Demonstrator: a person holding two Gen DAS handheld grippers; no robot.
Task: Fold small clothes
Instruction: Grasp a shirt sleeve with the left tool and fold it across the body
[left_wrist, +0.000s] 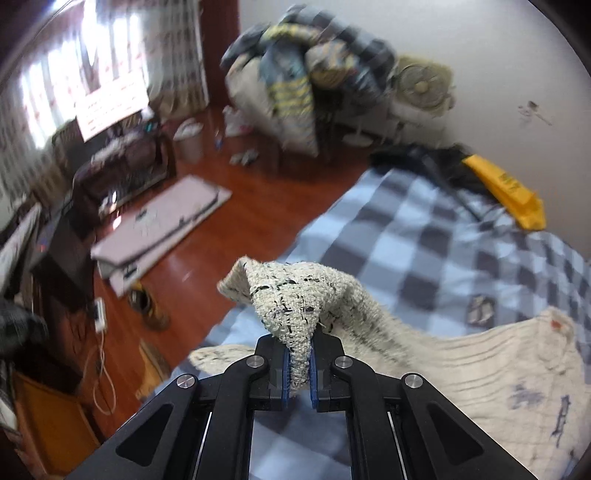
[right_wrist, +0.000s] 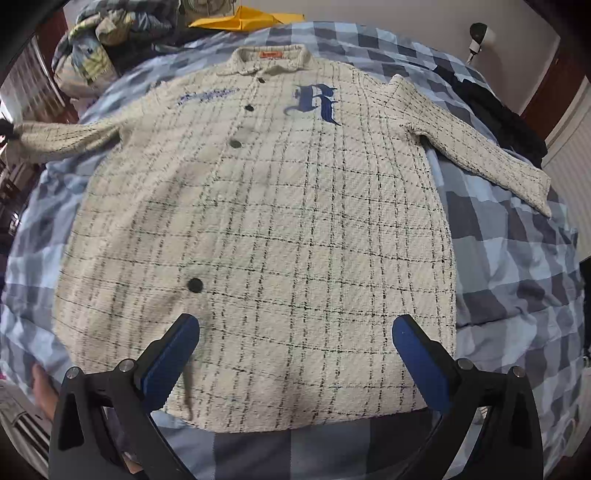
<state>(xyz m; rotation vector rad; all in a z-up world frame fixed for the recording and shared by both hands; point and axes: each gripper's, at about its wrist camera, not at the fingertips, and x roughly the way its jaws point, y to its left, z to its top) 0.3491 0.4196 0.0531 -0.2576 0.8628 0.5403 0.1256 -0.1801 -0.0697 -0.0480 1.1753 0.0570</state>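
Basically still at the start of the fold. Cream plaid jacket (right_wrist: 266, 206) lies face up and spread flat on the blue-checked bed (right_wrist: 517, 266), collar (right_wrist: 269, 61) at the far end, buttons done up, body unfolded.

Left claw (left_wrist: 299, 369) is pressed together, pinching the cuff of the left-hand sleeve (left_wrist: 291, 295); cuff is lifted off the bed, rest of the sleeve trails back down toward the jacket body. In the right wrist view that sleeve (right_wrist: 62, 142) stretches out to the frame's left edge.

Right claw (right_wrist: 295, 354) is spread wide, holding nothing, hovering over the hem near the bottom edge of the jacket. Whether it touches the fabric I can't tell.

Other sleeve (right_wrist: 480, 147) lies out flat on the bed, untouched.

Done: garment laid out, first sleeve gripped. Left, by my read: bring this sleeve across the chest, same for the other one, then fold the body up. No fold is visible yet.
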